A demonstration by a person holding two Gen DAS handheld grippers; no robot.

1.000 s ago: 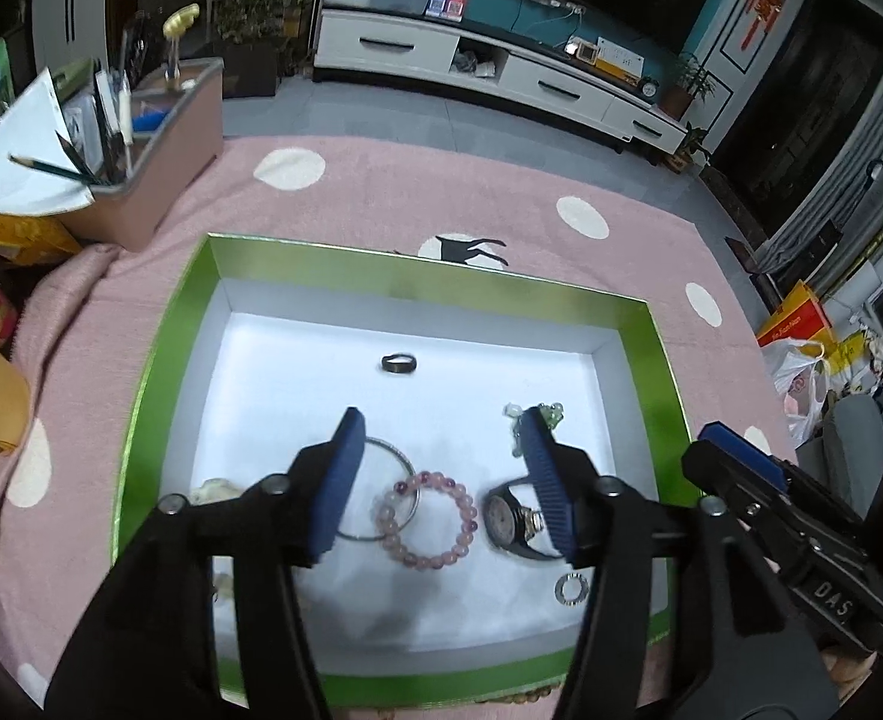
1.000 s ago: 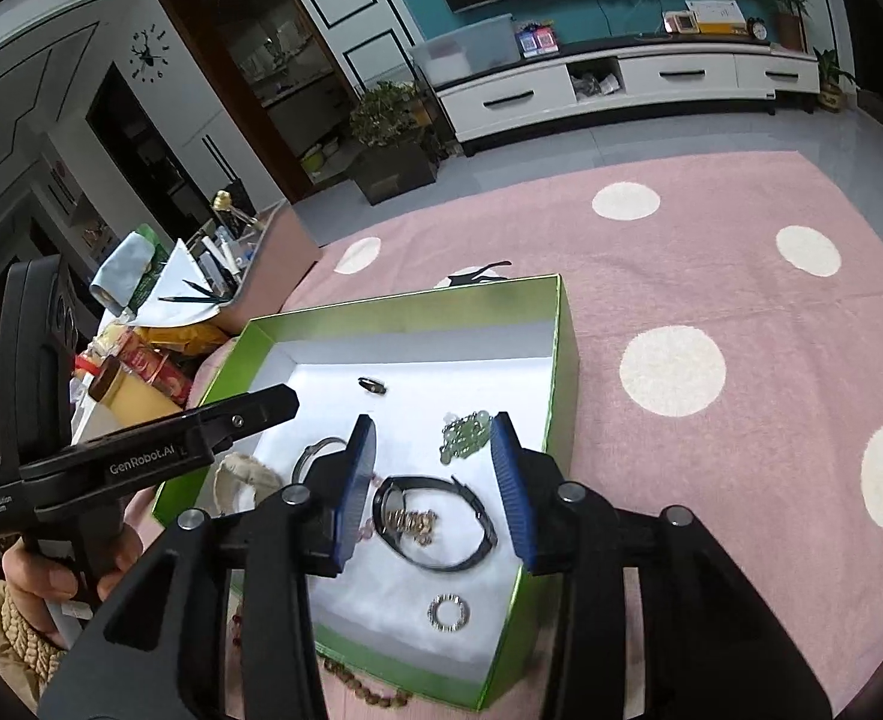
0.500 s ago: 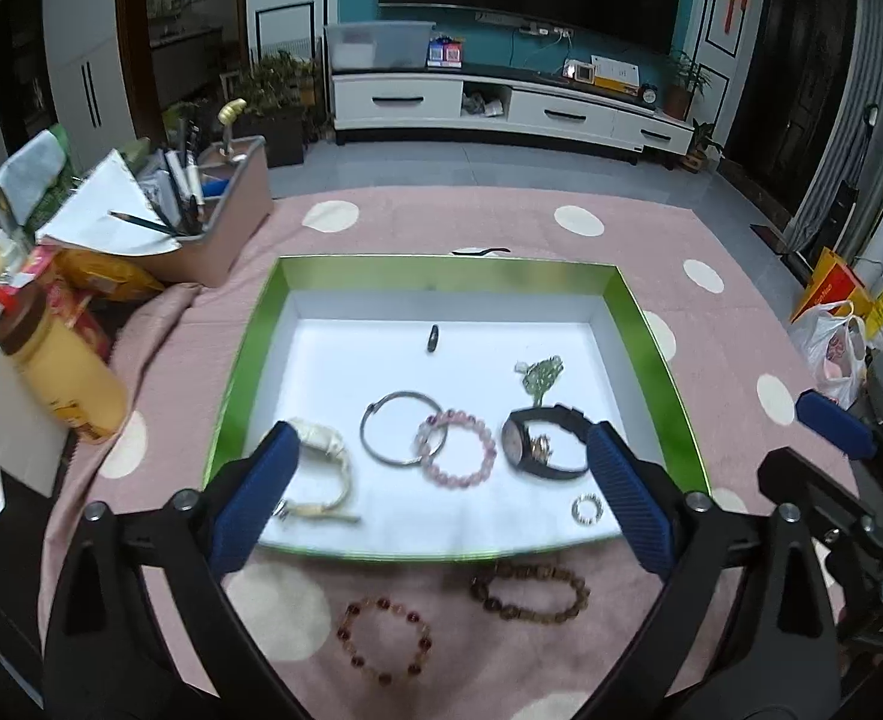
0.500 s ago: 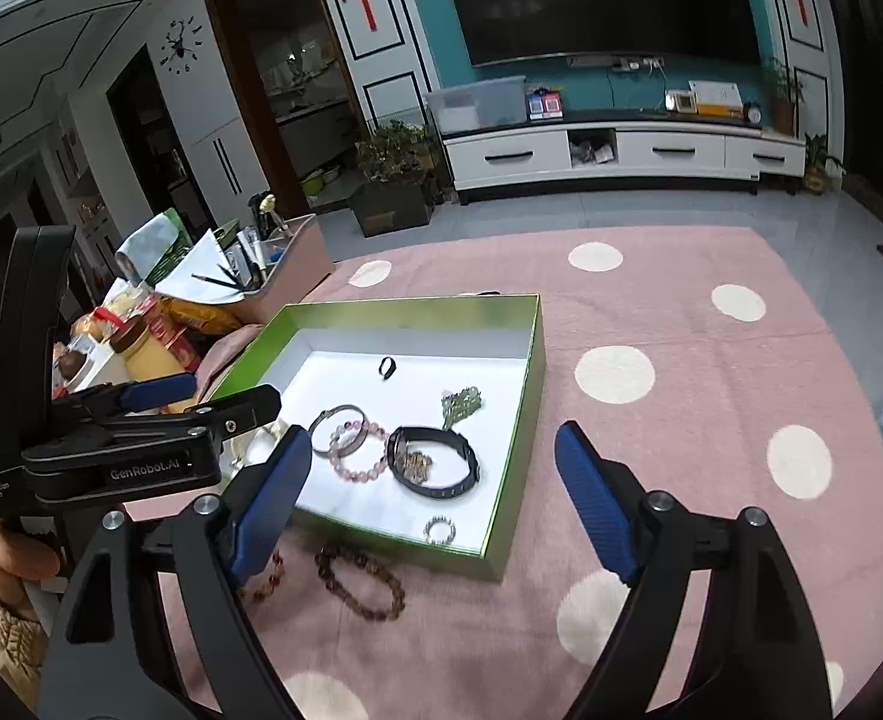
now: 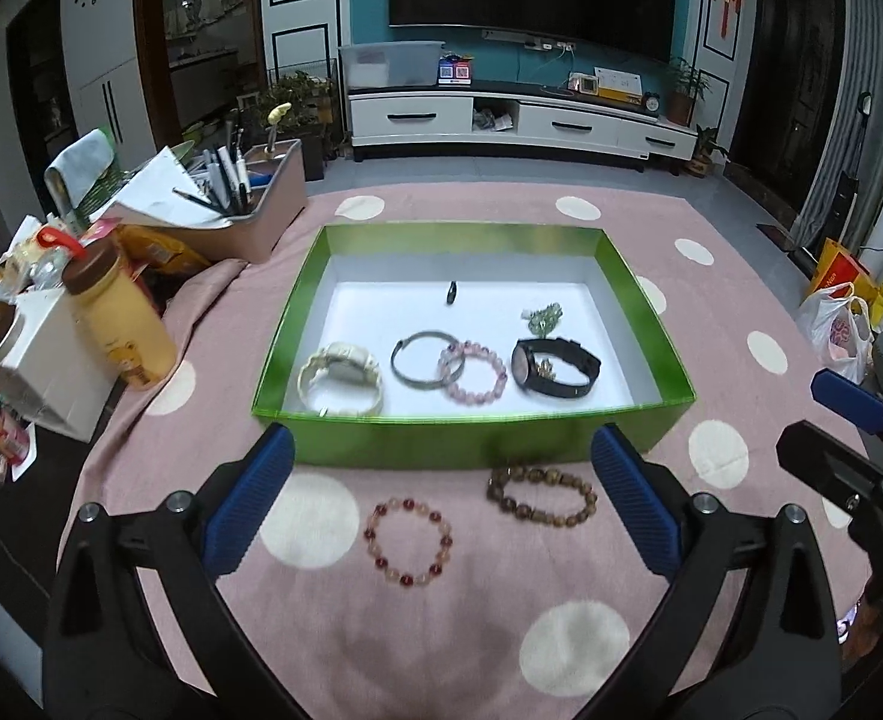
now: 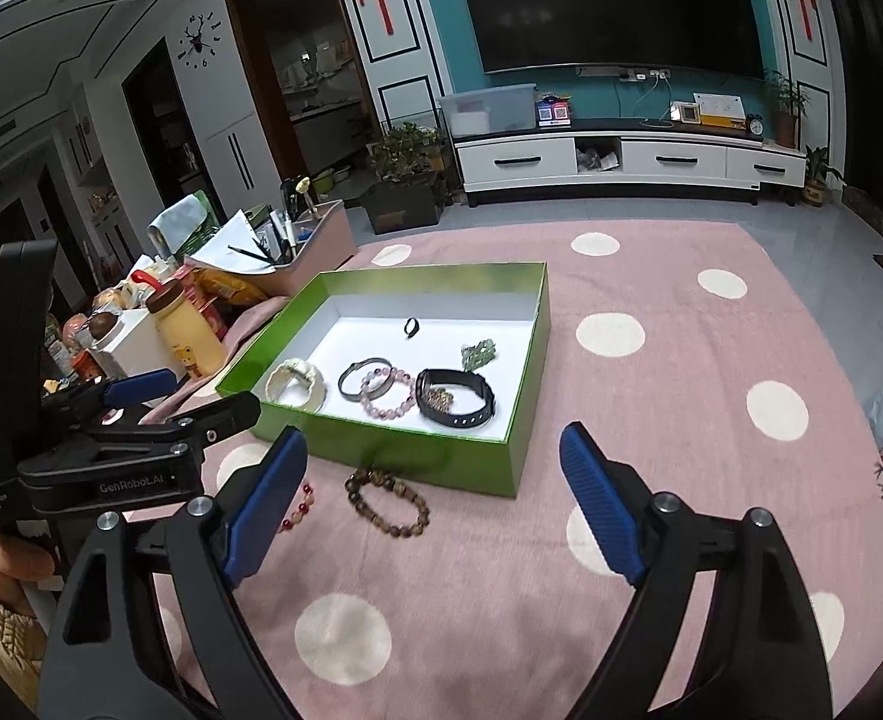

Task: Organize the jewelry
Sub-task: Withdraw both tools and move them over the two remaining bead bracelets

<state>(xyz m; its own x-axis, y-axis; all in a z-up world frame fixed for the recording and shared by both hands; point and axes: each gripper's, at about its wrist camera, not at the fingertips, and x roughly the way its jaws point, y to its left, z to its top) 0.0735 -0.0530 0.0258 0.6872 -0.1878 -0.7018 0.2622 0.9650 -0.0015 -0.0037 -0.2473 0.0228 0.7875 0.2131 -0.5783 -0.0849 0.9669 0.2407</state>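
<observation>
Box: a shallow rectangular green cardboard box (image 5: 471,441) with a white floor is being shown lying on a pink fabric cloth with cream dots (image 5: 561,570).
Inside the box: a cream-strapped watch (image 5: 340,381), a thin dark metal bangle (image 5: 426,357), a pink glossy bead bracelet (image 5: 472,372), a black-strapped watch (image 5: 555,367), a small dark ring (image 5: 452,292) and a green beaded piece (image 5: 542,318) are being seen.
Outside the box: a red-and-peach bead bracelet (image 5: 410,542) and a brown wooden bead bracelet (image 5: 540,492) are lying just beside the near wall.
Left gripper (image 5: 441,510): blue ribbed pads are being held wide apart, nothing gripped.
Right gripper (image 6: 435,504): jaws are being held wide, empty.
</observation>
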